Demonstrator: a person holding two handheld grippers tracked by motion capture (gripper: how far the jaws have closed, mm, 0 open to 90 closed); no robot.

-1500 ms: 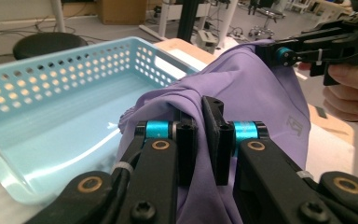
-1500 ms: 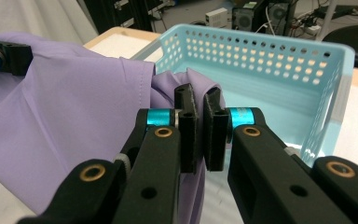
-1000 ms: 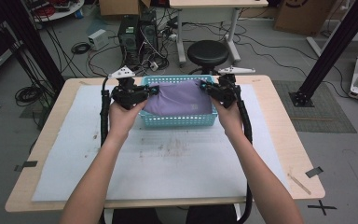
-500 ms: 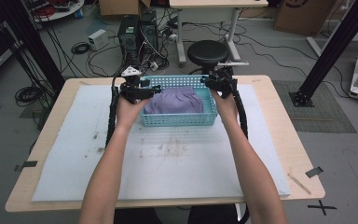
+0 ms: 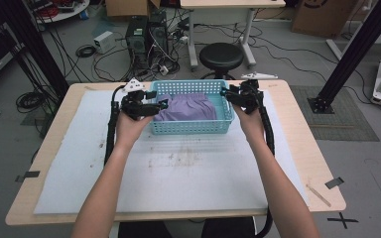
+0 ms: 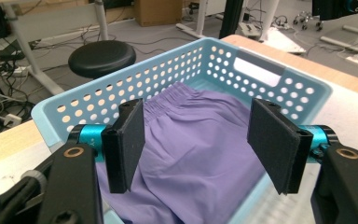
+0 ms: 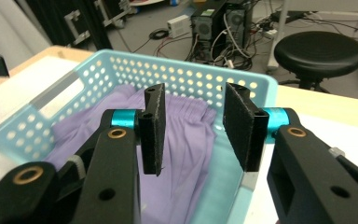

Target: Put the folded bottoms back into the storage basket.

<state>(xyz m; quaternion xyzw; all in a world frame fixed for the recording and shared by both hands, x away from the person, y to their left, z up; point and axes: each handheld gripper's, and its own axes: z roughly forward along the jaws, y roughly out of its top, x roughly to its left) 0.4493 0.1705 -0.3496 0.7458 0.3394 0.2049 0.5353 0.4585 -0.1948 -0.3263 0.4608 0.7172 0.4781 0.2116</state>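
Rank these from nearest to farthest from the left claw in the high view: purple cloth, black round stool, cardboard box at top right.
1. Purple folded cloth, in the light blue perforated plastic basket, beside the left claw.
2. Black round stool, on the floor beyond the table.
3. Brown cardboard box, far top right.

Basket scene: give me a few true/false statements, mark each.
1. The purple cloth lies inside the light blue basket. True.
2. The left tongs are clamped on the cloth. False: the pads stand apart above it, nothing pressed between them.
3. The right tongs are open. True.
4. The basket sits on the floor. False: it sits on the white mat on the table.
5. A black stool stands beyond the table. True.
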